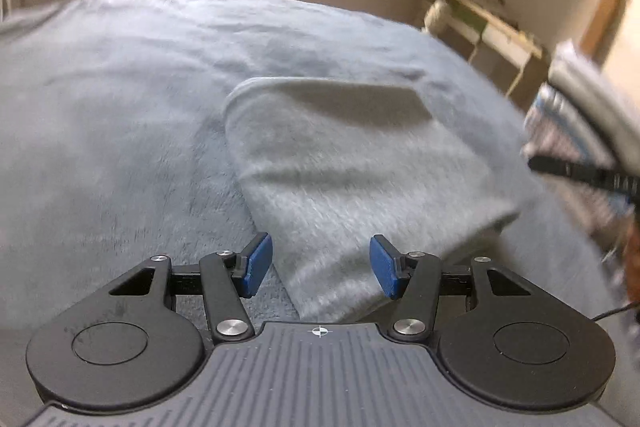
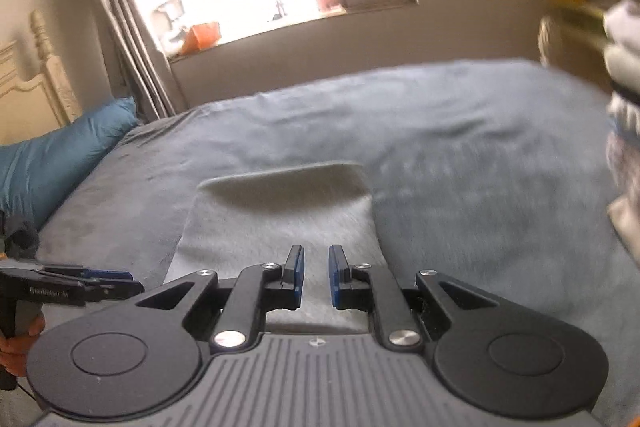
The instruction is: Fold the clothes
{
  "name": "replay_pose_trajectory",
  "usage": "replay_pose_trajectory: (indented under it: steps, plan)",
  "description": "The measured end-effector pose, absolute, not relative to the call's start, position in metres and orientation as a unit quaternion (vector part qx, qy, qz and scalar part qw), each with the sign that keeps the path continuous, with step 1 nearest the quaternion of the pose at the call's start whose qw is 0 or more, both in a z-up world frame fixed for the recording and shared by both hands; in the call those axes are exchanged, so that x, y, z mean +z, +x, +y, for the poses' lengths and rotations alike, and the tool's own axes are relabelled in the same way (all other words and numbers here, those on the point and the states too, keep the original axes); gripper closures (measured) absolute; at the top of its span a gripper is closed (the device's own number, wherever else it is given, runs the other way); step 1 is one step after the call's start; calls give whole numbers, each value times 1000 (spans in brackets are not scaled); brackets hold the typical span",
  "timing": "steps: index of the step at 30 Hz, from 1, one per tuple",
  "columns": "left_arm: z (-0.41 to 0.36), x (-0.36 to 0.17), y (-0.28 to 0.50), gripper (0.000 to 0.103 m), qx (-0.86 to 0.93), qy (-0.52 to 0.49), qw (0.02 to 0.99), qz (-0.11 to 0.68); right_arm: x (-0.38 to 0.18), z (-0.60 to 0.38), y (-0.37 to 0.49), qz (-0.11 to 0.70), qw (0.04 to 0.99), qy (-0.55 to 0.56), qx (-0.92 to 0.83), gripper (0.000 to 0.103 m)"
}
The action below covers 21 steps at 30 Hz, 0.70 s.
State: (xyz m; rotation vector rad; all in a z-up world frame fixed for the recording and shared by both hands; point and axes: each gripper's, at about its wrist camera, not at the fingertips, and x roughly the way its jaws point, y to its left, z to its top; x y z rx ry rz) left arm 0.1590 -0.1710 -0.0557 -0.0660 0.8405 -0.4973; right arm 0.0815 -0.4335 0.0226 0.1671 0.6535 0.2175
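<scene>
**Now the folded piece needs a clean pick or a last fold**

Already the pale grey fleece garment (image 1: 360,179) lies folded into a compact rectangle on the blue-grey bed cover (image 1: 120,115), toward the near edge of the bed and well clear of the teal pillow (image 2: 60,163) at the headboard end. Neither tool holds it.

The left gripper (image 1: 316,267) hovers over the garment's near left corner with its blue pads (image 1: 256,263) well apart and nothing between them. The right gripper (image 2: 316,277) sits above the garment's near edge; its fingers stand only slightly apart, with bare fleece showing through the narrow gap, and they clamp nothing.

My reading is that one fold is finished and the next move is either a final halving or a lift toward the stack of folded clothes (image 1: 576,131) at the right edge of the bed. Either way, it should go best if both tools take the near edge at matching corners, catching every layer rather than the top one alone. The right fingers would need to spread wider first. Fleece is thick and springy, so a shallow pinch may slip; a deep bite and a level, even carry should keep the edges aligned.
</scene>
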Motion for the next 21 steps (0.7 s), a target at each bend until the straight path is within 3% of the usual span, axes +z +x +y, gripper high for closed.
replay_pose_trajectory:
  steps: [6, 12, 14, 21]
  plan:
    - [-165, -72, 160, 50, -234, -29, 872, 429, -33, -425, 101, 393, 910, 85, 99, 91]
    - [-161, -43, 160, 51, -238, -23, 902, 360, -4, -431, 94, 327, 933, 107, 103, 90]
    - [-175, -39, 162, 55, -254, -16, 903, 345, 0, -428, 96, 305, 942, 97, 97, 90]
    - [-233, -77, 155, 55, -285, 102, 887, 347, -42, -417, 104, 325, 941, 53, 78, 90]
